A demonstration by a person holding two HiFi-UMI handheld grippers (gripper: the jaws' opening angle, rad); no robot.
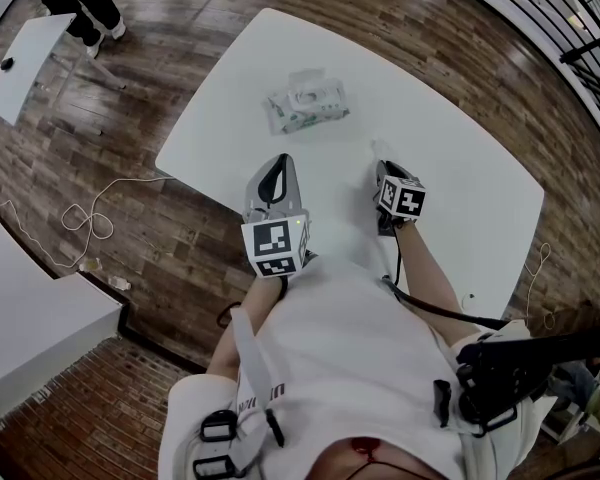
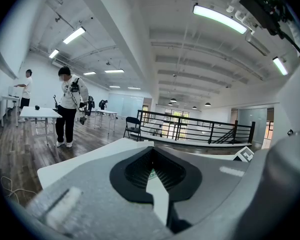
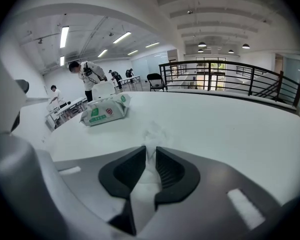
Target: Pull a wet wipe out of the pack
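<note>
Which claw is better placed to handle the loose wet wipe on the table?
Right. The wet wipe lies just at the right claw's tips, with its jaws slightly apart. The left claw is shut and sits farther from it.

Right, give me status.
Left gripper shut, empty. Right gripper open, wipe between its jaws, resting on the table. Pack beyond, clear of both. Nothing in the way.

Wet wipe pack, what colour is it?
The pack is white with green print; clearest in the right gripper view.

White-and-green pack point(image 1: 307, 105), white table point(image 1: 460, 168), brown plank floor point(image 1: 160, 78).
</note>
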